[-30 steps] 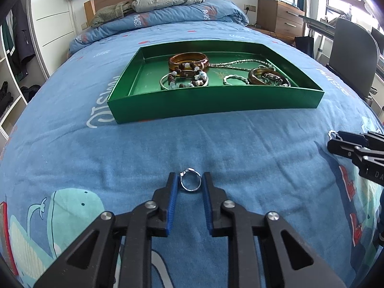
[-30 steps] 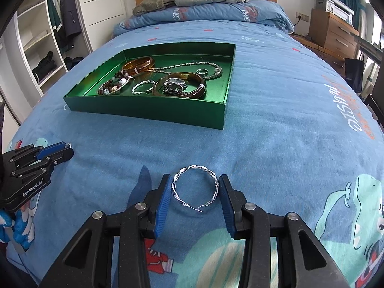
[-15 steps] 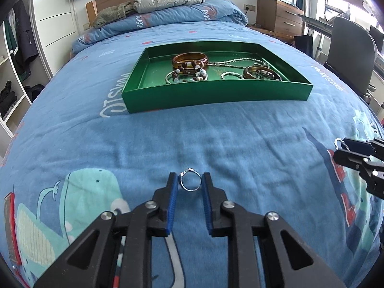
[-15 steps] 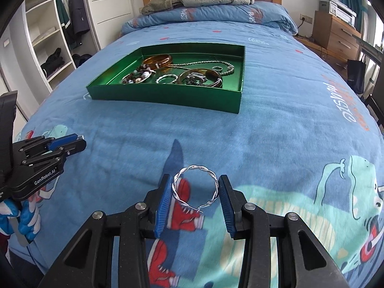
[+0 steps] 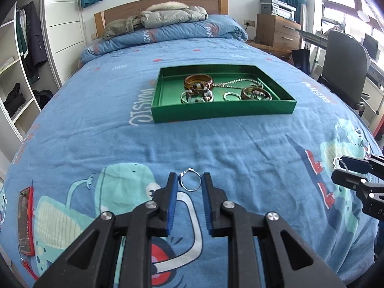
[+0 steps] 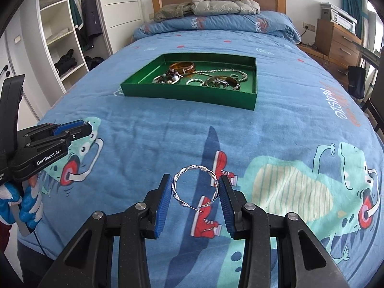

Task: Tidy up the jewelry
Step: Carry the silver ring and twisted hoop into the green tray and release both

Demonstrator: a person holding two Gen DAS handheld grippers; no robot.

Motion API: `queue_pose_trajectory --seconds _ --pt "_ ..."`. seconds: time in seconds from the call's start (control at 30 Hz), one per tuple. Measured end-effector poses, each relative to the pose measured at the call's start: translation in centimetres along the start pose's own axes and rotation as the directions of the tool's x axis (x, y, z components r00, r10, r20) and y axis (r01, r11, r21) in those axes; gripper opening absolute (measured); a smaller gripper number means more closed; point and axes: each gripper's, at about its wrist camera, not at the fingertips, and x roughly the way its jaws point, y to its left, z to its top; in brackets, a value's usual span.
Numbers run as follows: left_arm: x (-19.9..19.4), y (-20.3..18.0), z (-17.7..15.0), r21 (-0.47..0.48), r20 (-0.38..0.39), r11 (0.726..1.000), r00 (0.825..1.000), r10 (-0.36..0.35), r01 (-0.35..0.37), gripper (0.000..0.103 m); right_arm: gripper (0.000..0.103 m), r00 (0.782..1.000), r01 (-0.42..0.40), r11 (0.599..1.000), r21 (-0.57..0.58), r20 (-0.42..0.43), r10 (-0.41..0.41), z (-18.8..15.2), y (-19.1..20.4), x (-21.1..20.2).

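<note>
My left gripper (image 5: 190, 183) is shut on a small silver ring (image 5: 190, 180), held above the blue bedspread. My right gripper (image 6: 195, 189) is shut on a twisted silver hoop bracelet (image 6: 195, 187), also held above the bed. A green tray (image 5: 223, 114) lies farther up the bed and holds brown bangles (image 5: 198, 81), a silver chain (image 5: 236, 81) and beaded bracelets. The tray also shows in the right wrist view (image 6: 189, 94). The left gripper shows in the right wrist view (image 6: 72, 132), and the right gripper shows in the left wrist view (image 5: 345, 170).
A red phone (image 5: 26, 218) lies on the bedspread at the near left. Folded jackets (image 5: 168, 15) and a rolled duvet sit at the headboard. Open shelves (image 6: 60, 36) stand left of the bed, a wooden dresser (image 5: 278, 33) and a dark chair (image 5: 343, 67) to the right.
Both grippers have pulled back from the green tray toward the foot of the bed, each still holding its piece. The tray looks smaller and farther away.
</note>
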Motion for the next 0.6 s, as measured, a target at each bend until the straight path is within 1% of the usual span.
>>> queue_pose_trajectory --seconds 0.13,0.3,0.47,0.6 --pt "-0.8 0.9 1.6 -0.002 0.032 1.000 0.999 0.003 -0.003 0.019 0.039 0.999 -0.009 1.000 -0.013 0.031 0.010 1.4 0.8 -0.6" --pt "-0.2 2.0 5.1 -0.006 0.069 1.000 0.998 0.012 -0.012 0.019 0.039 0.997 -0.022 0.999 -0.036 0.069 0.024 4.6 1.3 -0.1" --pt "2.5 2.6 9.0 -0.008 0.079 1.000 0.997 0.020 -0.019 0.019 0.039 0.994 -0.027 0.999 -0.045 0.105 0.032 8.9 0.9 1.8" --pt "5.7 2.9 11.6 -0.025 0.055 0.999 0.998 0.030 -0.029 0.019 0.039 0.992 -0.023 0.999 -0.038 0.124 0.028 12.2 0.3 3.8"
